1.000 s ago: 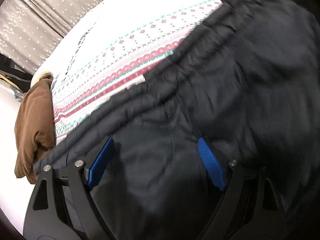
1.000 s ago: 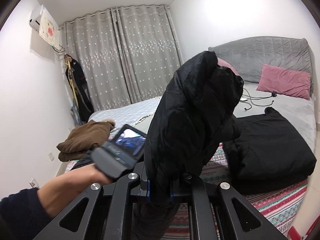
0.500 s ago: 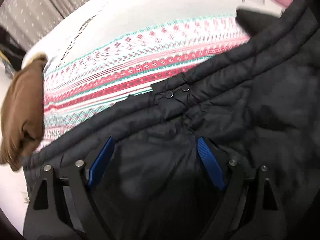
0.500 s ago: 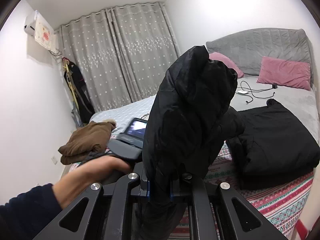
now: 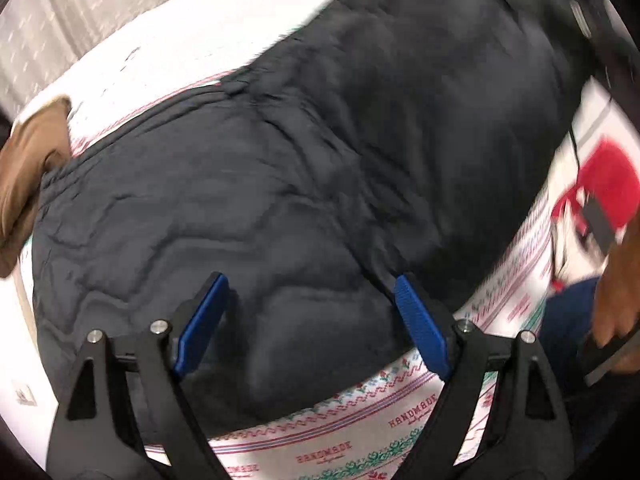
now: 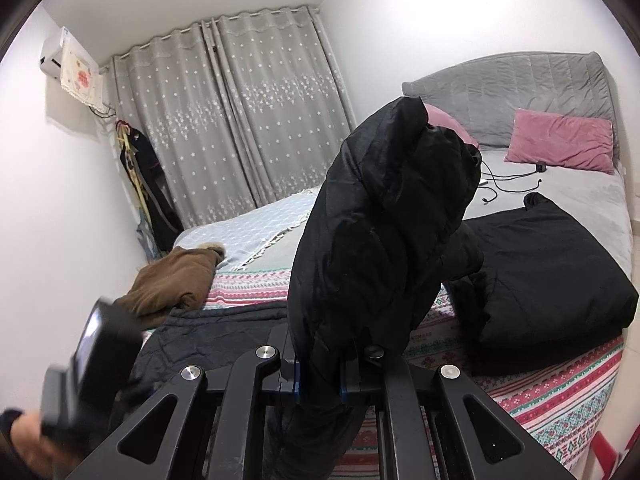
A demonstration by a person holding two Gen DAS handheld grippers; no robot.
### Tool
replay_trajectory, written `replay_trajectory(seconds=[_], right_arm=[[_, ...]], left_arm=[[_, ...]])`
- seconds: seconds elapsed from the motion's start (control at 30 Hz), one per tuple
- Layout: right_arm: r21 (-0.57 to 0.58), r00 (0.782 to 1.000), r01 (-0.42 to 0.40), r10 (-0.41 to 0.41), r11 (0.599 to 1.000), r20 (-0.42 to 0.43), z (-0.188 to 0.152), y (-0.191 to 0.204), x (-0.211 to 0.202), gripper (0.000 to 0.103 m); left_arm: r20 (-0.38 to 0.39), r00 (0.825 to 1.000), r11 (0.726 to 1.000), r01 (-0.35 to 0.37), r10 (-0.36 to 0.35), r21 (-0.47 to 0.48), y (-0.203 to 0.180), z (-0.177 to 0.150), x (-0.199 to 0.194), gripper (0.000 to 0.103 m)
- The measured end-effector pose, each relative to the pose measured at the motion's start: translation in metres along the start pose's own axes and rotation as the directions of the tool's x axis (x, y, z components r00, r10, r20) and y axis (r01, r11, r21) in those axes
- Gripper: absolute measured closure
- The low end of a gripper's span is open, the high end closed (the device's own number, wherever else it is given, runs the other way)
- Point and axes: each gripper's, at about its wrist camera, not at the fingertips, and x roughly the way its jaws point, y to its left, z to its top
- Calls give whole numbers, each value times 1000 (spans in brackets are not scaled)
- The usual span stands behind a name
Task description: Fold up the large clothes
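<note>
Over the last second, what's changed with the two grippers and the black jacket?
The left gripper, open and empty, swept along the spread black jacket toward its near edge, exposing more patterned bedspread. The right gripper stayed put, shut on the raised jacket fold. The brown garment and folded black coat are unmoved.

Both views are fisheye, with straight lines bowed and dark vignette at the corners. The left wrist view is smeared by motion blur: the black jacket (image 5: 320,140) loses its stitching detail toward the top, and the red shape (image 5: 612,184) at the right edge is streaked. The right wrist view is sharp and evenly lit, with soft glare on the wall (image 6: 460,12) and only the blurred device (image 6: 100,356) at lower left.
</note>
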Motion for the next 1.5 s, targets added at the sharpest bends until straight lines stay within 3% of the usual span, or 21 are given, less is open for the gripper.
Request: replay_trajectory(seconds=[0.1,0.2,0.33,0.43,0.53,0.63,0.77,0.97,1.23,1.4,1.5], right_arm=[[2,1000,0,0,1000,-3,-1,4,0,91],[-8,1000,-2,1,1000,-19,-4,9,2,91],[-46,1000,16,-16,999,-10,-6,17,0,91],[-51,1000,29,-29,998,-6,-7,17,-2,91],[-78,999,50,-50,996,1,-8,19,-3,91],[-102,998,60,-60,993,6,-9,22,-4,91],[-121,997,72,-72,990,9,-10,22,-4,91],[-139,997,73,-72,988,15,-12,30,-5,91],[-292,998,21,-2,956,65,-21,86,-6,91],[-430,996,-40,70,902,55,-41,146,5,91],[-535,993,-78,111,841,30,-64,183,15,91]], left_arm=[[-38,999,999,-38,39,35,-13,-8,26,17],[-20,998,996,-56,58,66,-19,-12,27,17],[-15,1000,998,-12,13,54,-22,-18,12,17],[59,998,999,33,-32,-16,-4,-26,-25,17],[138,990,991,19,0,-134,41,-38,-59,17],[164,983,950,-29,83,-310,108,-63,-78,17],[106,976,899,-127,188,-419,158,-92,-71,17],[88,995,856,12,40,-517,181,-130,-46,19],[128,991,847,107,-47,-520,165,-140,-47,21],[167,980,812,182,-106,-554,173,-141,-56,21],[202,967,764,246,-153,-597,187,-149,-64,21]])
